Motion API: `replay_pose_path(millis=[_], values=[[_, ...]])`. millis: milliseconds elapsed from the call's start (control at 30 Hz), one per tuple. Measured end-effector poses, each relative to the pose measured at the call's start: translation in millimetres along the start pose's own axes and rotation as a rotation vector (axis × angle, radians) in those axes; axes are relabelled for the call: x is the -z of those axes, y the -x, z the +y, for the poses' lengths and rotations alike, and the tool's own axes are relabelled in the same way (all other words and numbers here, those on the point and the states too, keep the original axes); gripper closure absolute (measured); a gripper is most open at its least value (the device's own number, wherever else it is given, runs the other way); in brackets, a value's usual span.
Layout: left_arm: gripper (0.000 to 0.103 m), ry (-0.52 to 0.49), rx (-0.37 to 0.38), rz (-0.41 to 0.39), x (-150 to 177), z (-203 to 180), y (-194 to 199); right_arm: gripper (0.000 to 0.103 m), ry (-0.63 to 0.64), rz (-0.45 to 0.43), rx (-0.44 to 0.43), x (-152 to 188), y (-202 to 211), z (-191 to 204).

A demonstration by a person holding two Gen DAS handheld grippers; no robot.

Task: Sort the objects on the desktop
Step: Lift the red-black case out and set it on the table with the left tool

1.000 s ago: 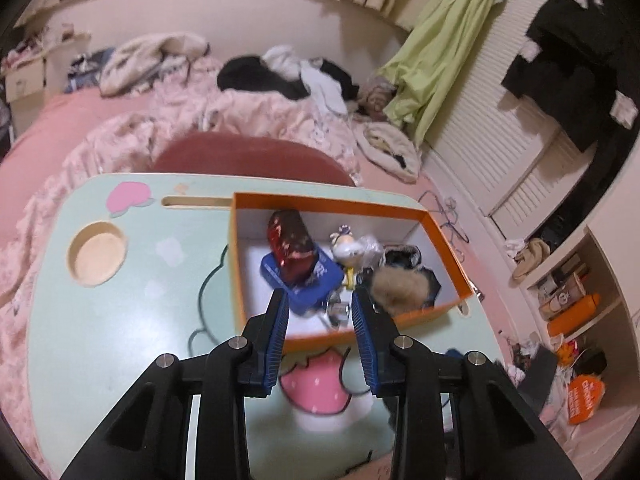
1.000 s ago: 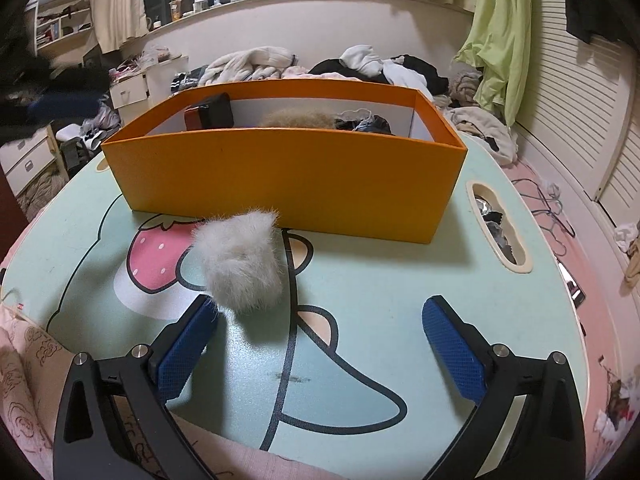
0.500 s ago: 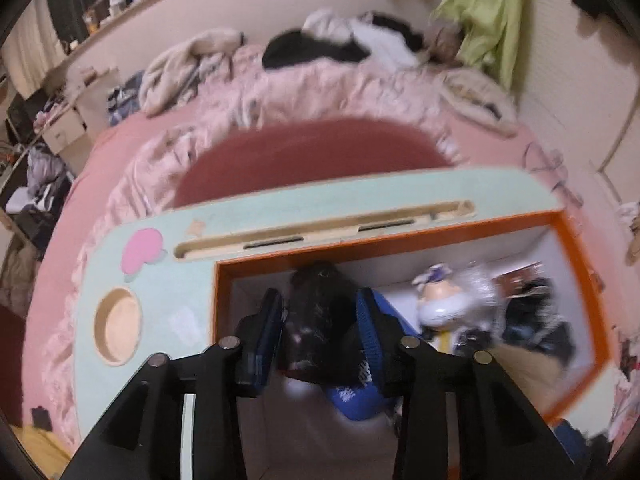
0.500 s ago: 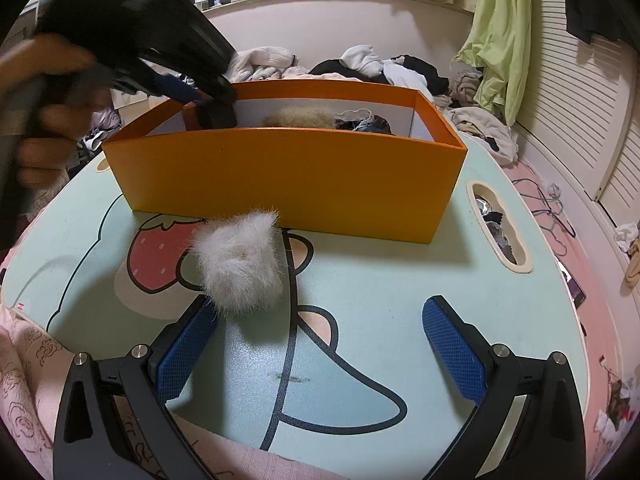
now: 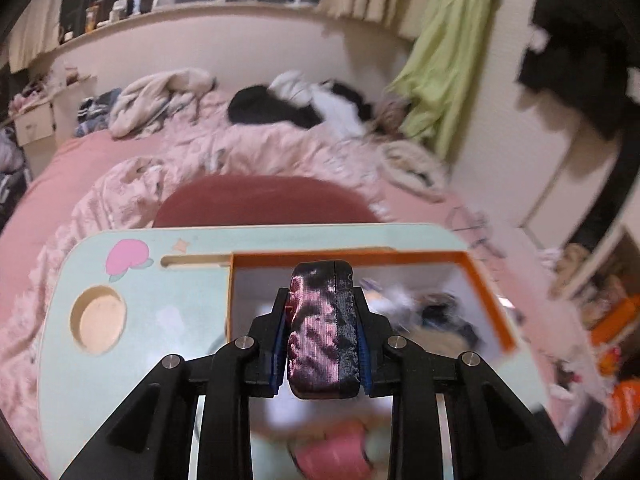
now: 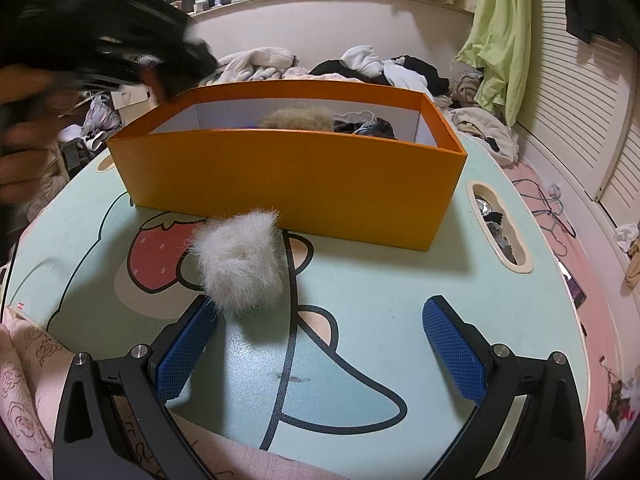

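Note:
My left gripper [image 5: 322,334] is shut on a dark, shiny red-and-black pouch [image 5: 322,328] and holds it above the orange box [image 5: 486,292]. The box holds several blurred items. In the right wrist view the left gripper [image 6: 120,40] is a dark blur above the box's left end. The orange box [image 6: 288,184] stands on the mint table [image 6: 380,300], with a brown fur ball [image 6: 298,116] and dark items inside. A white fur ball [image 6: 240,260] lies on the table in front of the box. My right gripper [image 6: 320,344] is open, with its left pad just below the white ball.
The table has a round cup recess [image 5: 98,320] at its left and a slot [image 6: 498,226] at its right end. A red cushion [image 5: 260,202] and a pink bed with heaped clothes [image 5: 288,108] lie behind. A green garment [image 6: 498,32] hangs at the right.
My left gripper dipped into the box, closed on the dark pouch and lifted it out. The right gripper and white fur ball have not moved.

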State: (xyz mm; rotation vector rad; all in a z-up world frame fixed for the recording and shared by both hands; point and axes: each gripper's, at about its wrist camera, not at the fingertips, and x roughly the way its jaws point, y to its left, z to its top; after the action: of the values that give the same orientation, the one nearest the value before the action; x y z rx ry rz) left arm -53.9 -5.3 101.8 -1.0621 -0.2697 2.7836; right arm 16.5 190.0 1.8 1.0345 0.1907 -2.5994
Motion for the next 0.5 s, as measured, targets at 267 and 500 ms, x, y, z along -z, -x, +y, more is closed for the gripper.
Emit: replay_pose_path(millis=[267, 500], values=[[0.077, -0.02, 0.048, 0.06, 84, 10, 34, 0.001, -0.006, -0.001, 0.01, 1, 0, 1], [0.071, -0.016, 0.046, 0.05, 94, 11, 0, 0.001, -0.006, -0.003, 0.01, 1, 1, 1]])
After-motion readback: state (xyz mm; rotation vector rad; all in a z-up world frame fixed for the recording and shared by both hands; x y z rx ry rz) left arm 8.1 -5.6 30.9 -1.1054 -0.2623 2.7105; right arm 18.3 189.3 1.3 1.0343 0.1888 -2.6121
